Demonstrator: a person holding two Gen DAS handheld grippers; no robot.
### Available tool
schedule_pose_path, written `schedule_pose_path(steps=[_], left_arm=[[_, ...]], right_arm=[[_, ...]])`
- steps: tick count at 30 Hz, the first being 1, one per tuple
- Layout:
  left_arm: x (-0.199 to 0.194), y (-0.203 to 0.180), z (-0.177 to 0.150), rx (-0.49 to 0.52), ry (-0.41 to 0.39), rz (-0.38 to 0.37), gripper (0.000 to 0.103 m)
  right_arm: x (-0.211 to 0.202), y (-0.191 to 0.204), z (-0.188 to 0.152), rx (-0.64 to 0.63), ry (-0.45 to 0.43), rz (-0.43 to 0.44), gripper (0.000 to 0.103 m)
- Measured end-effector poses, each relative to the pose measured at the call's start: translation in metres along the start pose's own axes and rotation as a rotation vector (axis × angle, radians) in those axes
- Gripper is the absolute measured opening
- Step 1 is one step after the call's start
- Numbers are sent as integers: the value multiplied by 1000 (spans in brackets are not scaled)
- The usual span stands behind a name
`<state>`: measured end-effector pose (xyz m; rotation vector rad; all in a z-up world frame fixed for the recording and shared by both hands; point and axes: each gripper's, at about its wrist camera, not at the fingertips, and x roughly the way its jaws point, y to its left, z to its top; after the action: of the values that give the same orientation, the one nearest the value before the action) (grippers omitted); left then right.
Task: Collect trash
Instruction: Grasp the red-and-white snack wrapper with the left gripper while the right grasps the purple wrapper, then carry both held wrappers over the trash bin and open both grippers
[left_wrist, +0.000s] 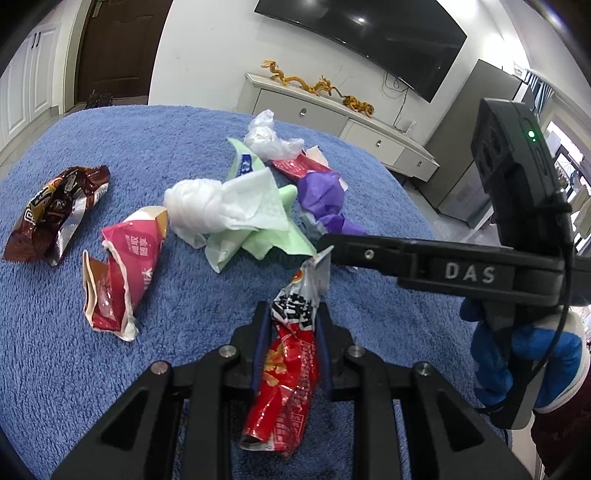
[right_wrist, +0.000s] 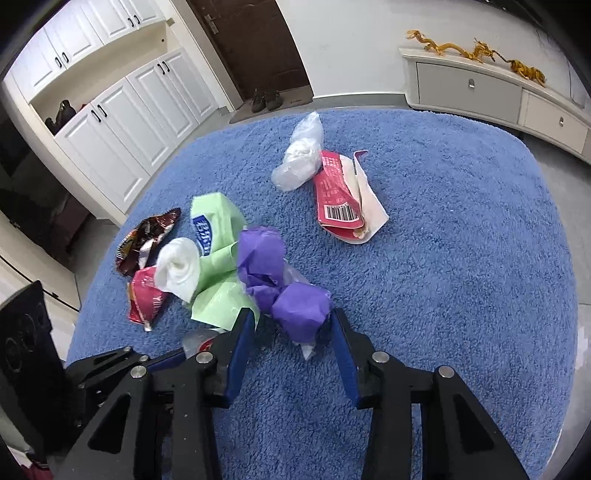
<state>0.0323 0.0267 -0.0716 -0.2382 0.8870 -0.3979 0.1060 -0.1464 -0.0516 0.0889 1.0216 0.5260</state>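
Two tongs work the blue-carpeted surface (right_wrist: 443, 258): the left tongs (left_wrist: 291, 328) clench a red snack wrapper (left_wrist: 288, 373), while the right tongs (right_wrist: 293, 332) straddle, unclosed, the purple paper wad (right_wrist: 301, 310) beside it. Next, I judge: close squarely and lift.

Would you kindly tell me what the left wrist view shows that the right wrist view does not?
Only the left wrist view: the left claw shut on a red snack wrapper, a television, and a blue-gloved hand.
Only the right wrist view: the open right claw flanking the purple paper wad, and white cabinets.
Both: blue cloth, green tissue pack, brown wrapper.
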Motion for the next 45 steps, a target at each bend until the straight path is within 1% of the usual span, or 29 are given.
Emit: schedule_pose_path(steps=[3,4,6,8,13,15,16,18,22,23,27,30,33,36,38,41,43,45], left_arm=[[-1,1,0,-5,-1,-3,22],[-1,1,0,-6,-1,-4,22],[-2,0,0,-7,-1,-5,22],[-2,0,0,-8,-1,-5,22],[-2,1,0,-12,-2,-10,22],[-2,1,0,-11,-2,-10,22],[-2,1,-1,-11,-2,-10,22],[-2,1,0,-11,-2,-10,22],[-2,-3,0,6,9,1,21],[-2,-6,0,14,14,3,21],[-6,-16,-5,3,36,-34,20],[-11,-38,-8,47,42,-32,20],[-18,-69,-5,102,35,-59,20],[-21,-102,2,146,32,-100,20],[-19,-131,7,175,41,-144,20],[-6,-173,14,226,70,-191,20],[11,-206,18,268,101,-214,20],[33,-239,20,316,136,-222,21]], right_arm=[[1,2,0,-30,-2,-37,40],[-1,3,0,-47,-11,-62,40],[-3,4,2,-75,-26,-87,43],[-4,5,7,-96,-41,-88,47],[6,15,18,-177,-47,-103,48],[13,18,20,-194,-35,-104,42],[16,19,20,-197,-31,-106,34],[18,18,19,-189,-36,-102,31],[1,9,9,-145,-70,-63,30],[-8,7,4,-135,-82,-50,30],[-53,-6,-18,-102,-135,-10,30],[-94,-26,-42,-43,-186,10,30],[-134,-50,-67,26,-238,7,30],[-166,-77,-88,90,-281,-28,30],[-186,-102,-106,137,-308,-78,30],[-204,-137,-132,217,-323,-131,30],[-208,-168,-153,297,-314,-175,30],[-208,-194,-170,363,-300,-197,30]])
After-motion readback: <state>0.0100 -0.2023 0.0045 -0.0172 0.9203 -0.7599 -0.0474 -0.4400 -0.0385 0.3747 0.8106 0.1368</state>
